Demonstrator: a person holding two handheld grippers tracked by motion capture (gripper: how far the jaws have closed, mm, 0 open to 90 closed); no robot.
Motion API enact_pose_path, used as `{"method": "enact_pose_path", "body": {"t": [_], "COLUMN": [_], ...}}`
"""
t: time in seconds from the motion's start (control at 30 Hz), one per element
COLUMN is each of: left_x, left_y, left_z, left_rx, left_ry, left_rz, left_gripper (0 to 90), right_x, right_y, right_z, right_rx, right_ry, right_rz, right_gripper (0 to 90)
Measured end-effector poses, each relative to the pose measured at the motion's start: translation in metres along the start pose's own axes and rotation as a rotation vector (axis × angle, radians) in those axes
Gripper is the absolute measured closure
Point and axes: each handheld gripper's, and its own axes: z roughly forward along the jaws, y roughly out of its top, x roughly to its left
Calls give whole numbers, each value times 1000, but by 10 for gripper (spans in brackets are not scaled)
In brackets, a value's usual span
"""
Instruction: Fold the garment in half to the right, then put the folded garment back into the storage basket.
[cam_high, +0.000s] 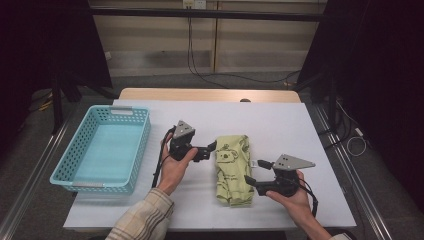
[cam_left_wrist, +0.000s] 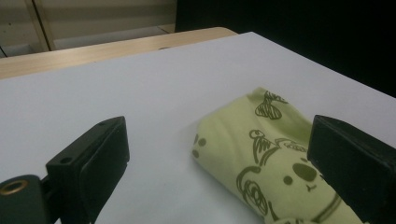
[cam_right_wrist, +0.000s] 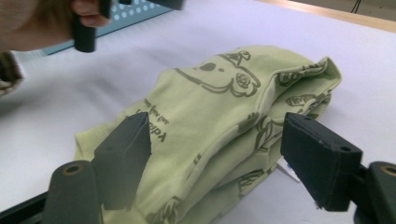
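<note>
Pale green and folded into a soft stack, the cloth (cam_high: 233, 170) lies at the centre of the high view on the white table (cam_high: 280, 125), right of the basket (cam_high: 75, 176). Its layers could slide apart or the fold could spill if only the top ply is pinched, since the stack looks loose at its edges. The left gripper (cam_high: 212, 148) hangs released at the cloth's upper left corner, one jaw over the fabric, while the right gripper (cam_high: 256, 171) straddles the cloth's right edge, its jaws spread and seemingly not pressing.
</note>
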Motion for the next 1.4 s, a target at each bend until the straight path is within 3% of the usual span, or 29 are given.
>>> {"method": "enact_pose_path", "body": {"t": [0.27, 0.57, 0.73, 0.87, 1.0, 1.07, 1.13, 1.2, 1.33, 1.37, 1.4], "left_x": [3, 4, 1, 2, 3, 5, 4, 5, 6, 7, 7], "left_y": [-14, -27, -32, -37, -40, -41, -42, -41, -42, -41, -42], "left_z": [-28, -51, -60, -65, -65, -64, -63, -64, -64, -65, -63], "left_rx": [-24, -20, -21, -9, -10, 11, 0, 3, -16, 2, -3], "left_ry": [41, 64, 50, 65, 71, 73, 73, 79, 83, 91, 89], "left_rz": [3, 6, 15, 31, 17, 38, 22, 32, 9, 30, 27], "left_gripper": [55, 55, 55, 53, 51, 50, 51, 51, 51, 51, 51], "right_x": [-5, -15, -22, -28, -29, -31, -31, -32, -34, -35, -36], "right_y": [6, 15, 21, 23, 21, 21, 21, 20, 18, 17, 16], "right_z": [3, 14, 25, 33, 42, 46, 50, 54, 57, 57, 56], "right_rx": [-9, 2, 16, 29, 57, 55, 68, 86, 99, 99, 98], "right_ry": [-19, -35, -49, -53, -59, -63, -59, -67, -70, -78, -79], "right_rz": [-6, -10, -25, -9, -11, -16, -13, -15, -12, -9, -12], "right_gripper": [263, 317, 385, 440, 476, 509, 529, 619, 779, 806, 829]}}
